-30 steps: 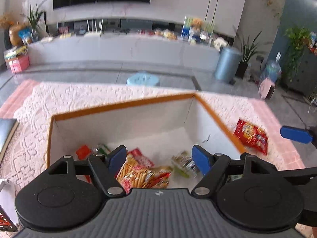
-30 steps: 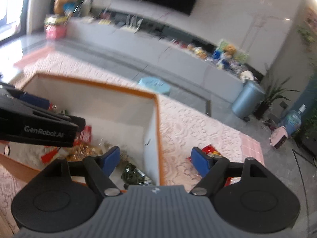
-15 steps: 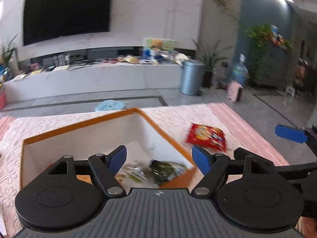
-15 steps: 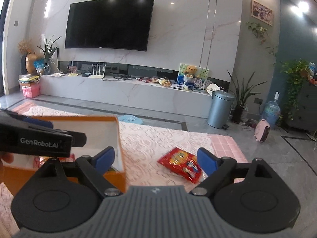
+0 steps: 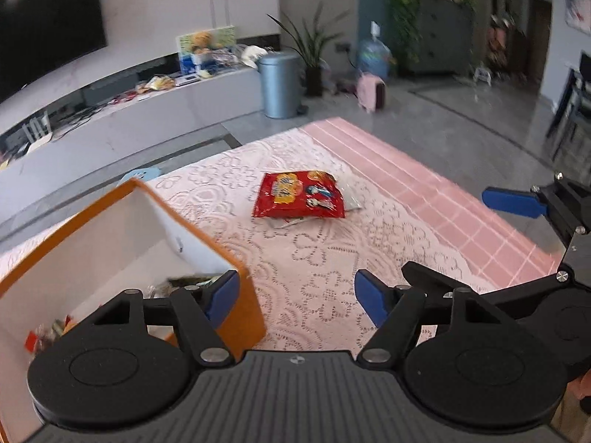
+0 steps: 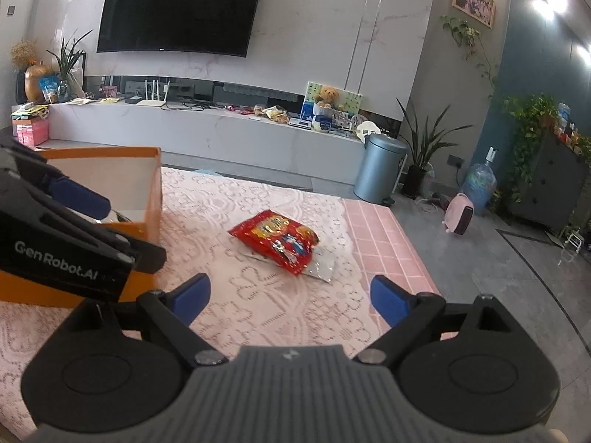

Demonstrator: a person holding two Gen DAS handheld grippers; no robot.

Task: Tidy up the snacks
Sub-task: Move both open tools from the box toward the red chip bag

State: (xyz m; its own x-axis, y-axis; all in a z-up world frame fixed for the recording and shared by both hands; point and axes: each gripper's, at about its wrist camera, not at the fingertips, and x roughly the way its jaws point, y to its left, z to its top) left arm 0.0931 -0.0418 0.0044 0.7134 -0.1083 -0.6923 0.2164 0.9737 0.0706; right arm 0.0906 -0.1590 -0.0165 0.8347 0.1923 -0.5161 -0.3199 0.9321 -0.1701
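A red snack bag [image 5: 300, 194] lies on the lace tablecloth, on top of a clear packet [image 6: 320, 268]; the red bag also shows in the right wrist view [image 6: 277, 240]. An orange box [image 5: 236, 269] with white inside walls holds several snack packs [image 5: 184, 282]; the box also shows at the left of the right wrist view [image 6: 153, 192]. My left gripper [image 5: 295, 295] is open and empty, over the box's right corner. My right gripper [image 6: 290, 297] is open and empty, just short of the red bag. Its blue fingertip [image 5: 511, 203] shows at the left wrist view's right edge.
The table has a white lace cloth [image 6: 236, 203] and a pink grid mat [image 6: 380, 243] along its right side. Beyond the table edge are a grey floor, a light blue stool [image 5: 142, 175], a TV bench and a metal bin [image 6: 380, 168].
Both grippers have swung right, away from the box interior and toward the red bag. The bag now sits nearer the centre of both views. Both stay open and empty.
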